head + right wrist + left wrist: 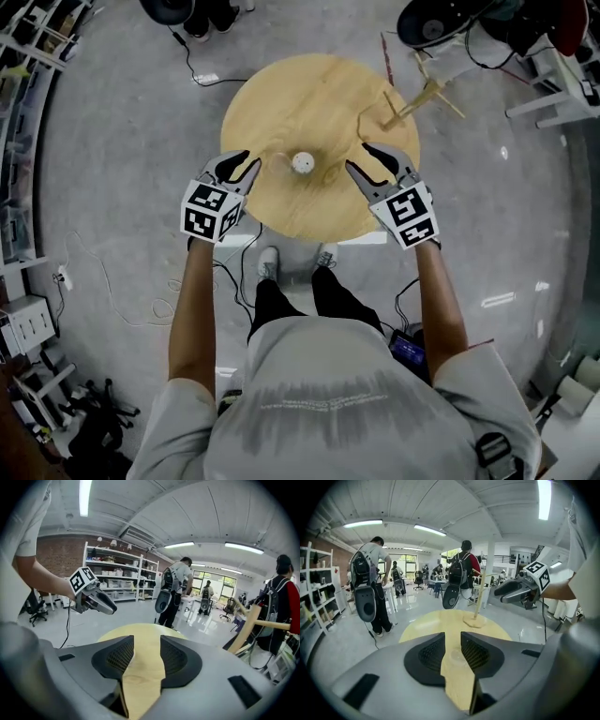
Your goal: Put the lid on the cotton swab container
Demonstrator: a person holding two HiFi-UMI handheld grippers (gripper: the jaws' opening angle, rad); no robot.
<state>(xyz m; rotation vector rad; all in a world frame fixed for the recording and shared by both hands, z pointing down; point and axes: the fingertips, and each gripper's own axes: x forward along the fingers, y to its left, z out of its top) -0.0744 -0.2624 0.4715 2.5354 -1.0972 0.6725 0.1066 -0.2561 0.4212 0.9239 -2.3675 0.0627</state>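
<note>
At a round wooden table [309,94], we hold the left gripper [246,167] at the near left edge, its jaws released and empty. Through their gap we see a clear round piece [457,656], which we take for the lid, lying flat on the wood just ahead. The cotton swab container [302,162] stands upright near the table's middle, between the two grippers and touched by neither. At the right, the right gripper [361,159] is likewise spread, with only bare tabletop between its pads. A wooden stand [417,98] sits at the far right, well apart. The lid is not yet on. To do this well, we judge, one gripper should pinch the lid by its rim and keep it level. The other should steady the light container, and the lid should then come down squarely over the mouth before any pressing.
</note>
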